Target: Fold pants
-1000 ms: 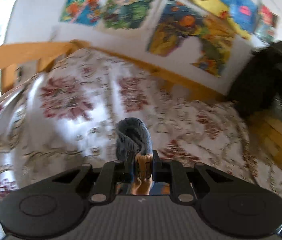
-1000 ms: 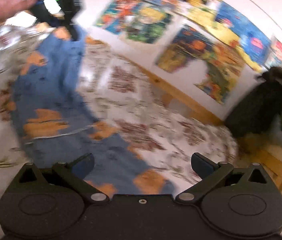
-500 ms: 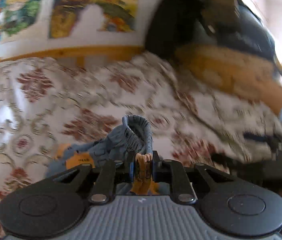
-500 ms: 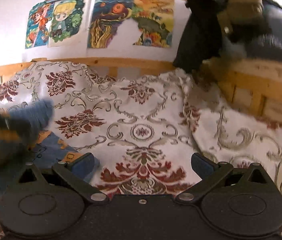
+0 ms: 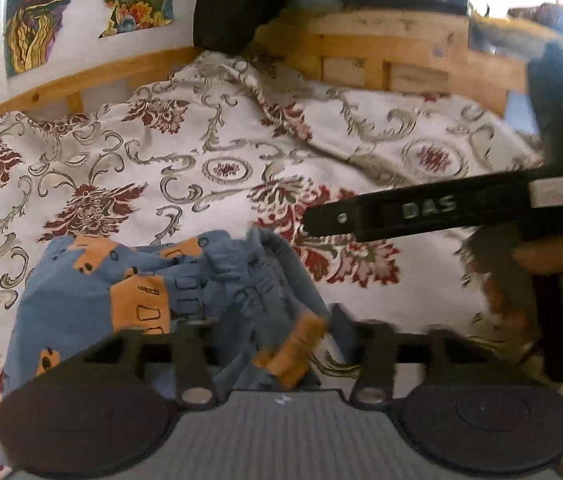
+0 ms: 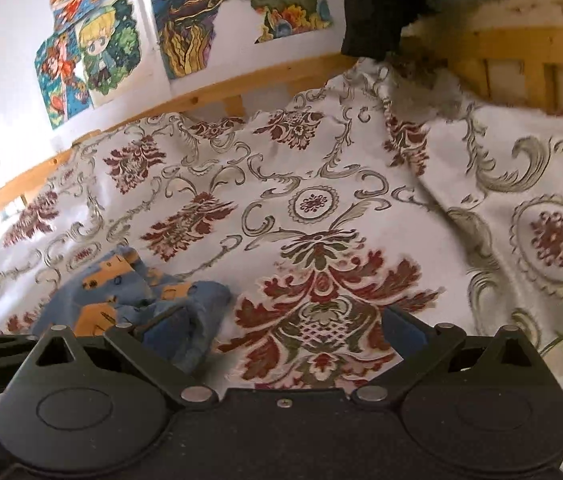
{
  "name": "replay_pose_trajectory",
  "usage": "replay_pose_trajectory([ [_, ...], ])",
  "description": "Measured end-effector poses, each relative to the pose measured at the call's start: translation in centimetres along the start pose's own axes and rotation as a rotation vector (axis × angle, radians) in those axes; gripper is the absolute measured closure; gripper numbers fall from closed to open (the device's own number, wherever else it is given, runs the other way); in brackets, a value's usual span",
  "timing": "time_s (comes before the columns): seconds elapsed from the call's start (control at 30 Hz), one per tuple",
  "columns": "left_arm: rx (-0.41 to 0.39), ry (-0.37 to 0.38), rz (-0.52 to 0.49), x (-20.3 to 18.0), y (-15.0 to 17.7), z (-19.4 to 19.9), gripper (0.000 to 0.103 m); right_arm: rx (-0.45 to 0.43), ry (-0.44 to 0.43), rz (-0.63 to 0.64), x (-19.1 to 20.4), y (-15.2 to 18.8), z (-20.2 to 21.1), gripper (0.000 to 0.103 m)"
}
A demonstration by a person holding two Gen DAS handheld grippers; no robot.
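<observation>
While the left gripper (image 5: pixel 281 332) stands parted around a bunched fold of the blue pants with orange patches (image 5: pixel 141 280), the right gripper (image 6: pixel 281 328) gapes wide and empty over the floral cream bedspread (image 6: pixel 321 208), wooden bed rail (image 6: pixel 209 92) beyond.

The left gripper (image 5: pixel 269 332) has opened its jaws, dropping the bunched pants (image 5: pixel 129 296) onto the bed (image 5: pixel 241 152).

Both wrist cameras sit low and close over the bedspread (image 5: pixel 209 152), facing the wooden bed frame (image 6: pixel 209 96) and the wall pictures (image 6: pixel 185 28). Both views share the blue pants (image 5: pixel 81 292), lower left.
</observation>
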State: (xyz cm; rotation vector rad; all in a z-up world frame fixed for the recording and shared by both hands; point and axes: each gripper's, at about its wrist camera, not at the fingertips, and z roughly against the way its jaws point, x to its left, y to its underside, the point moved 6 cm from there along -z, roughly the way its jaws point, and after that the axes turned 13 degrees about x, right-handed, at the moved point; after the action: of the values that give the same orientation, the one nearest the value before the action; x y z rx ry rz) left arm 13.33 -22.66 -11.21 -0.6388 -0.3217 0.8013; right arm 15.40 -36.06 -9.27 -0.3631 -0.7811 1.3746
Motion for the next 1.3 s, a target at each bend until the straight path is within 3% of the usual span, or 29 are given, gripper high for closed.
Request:
replay_pose_trajectory([
  [0.07,-0.008,0.011,-0.013,0.5,0.4,1.3,0.031,0.003,-0.021,-0.02,0.1,-0.3,-0.2,0.001],
  [0.23,0.033,-0.044,0.016,4.5,1.3,3.4,0.029,0.026,-0.115,-0.06,1.3,0.0,-0.6,0.004],
  [0.3,0.062,-0.047,0.102,7.7,2.2,4.1,0.029,0.04,-0.167,-0.069,2.0,0.0,-0.8,0.015],
  [0.43,0.077,-0.007,0.327,13.5,4.2,4.9,0.029,0.067,-0.203,-0.048,3.7,-0.4,-1.4,0.025],
  [0.47,0.071,0.003,0.389,14.7,4.8,4.9,0.029,0.086,-0.199,-0.046,4.0,-0.4,-1.8,0.029],
  [0.57,0.083,0.0,0.55,17.6,6.8,4.2,0.032,0.131,-0.167,-0.031,4.5,0.1,-2.9,0.071],
  [0.67,0.16,0.009,0.654,19.3,8.6,3.1,0.035,0.133,-0.14,-0.037,3.9,0.6,-3.4,0.074],
  [0.73,0.158,0.0,0.636,19.5,8.4,3.2,0.034,0.141,-0.128,-0.063,3.4,0.8,-3.2,0.07],
  [0.8,0.167,-0.052,0.59,19.3,7.9,3.7,0.034,0.124,-0.067,-0.084,2.8,1.0,-2.2,0.033],
  [0.87,0.146,-0.108,0.551,18.6,7.3,4.7,0.025,0.08,-0.049,-0.076,2.9,1.3,-0.4,0.02],
  [0.97,0.069,-0.16,0.485,17.4,6.1,6.4,0.007,0.038,-0.032,0.051,5.2,1.4,1.7,0.015],
  [1.07,0.041,-0.173,0.453,16.5,4.9,6.7,0.001,0.034,-0.026,0.207,8.5,1.8,1.8,0.007],
  [1.17,0.1,-0.187,0.443,16.3,4.6,5.3,0.001,0.039,0.051,0.308,10.5,2.3,0.8,0.003],
  [1.3,0.216,-0.244,0.432,16.6,6.3,3.7,0.001,0.067,0.272,0.337,10.6,2.8,-0.5,0.001],
])
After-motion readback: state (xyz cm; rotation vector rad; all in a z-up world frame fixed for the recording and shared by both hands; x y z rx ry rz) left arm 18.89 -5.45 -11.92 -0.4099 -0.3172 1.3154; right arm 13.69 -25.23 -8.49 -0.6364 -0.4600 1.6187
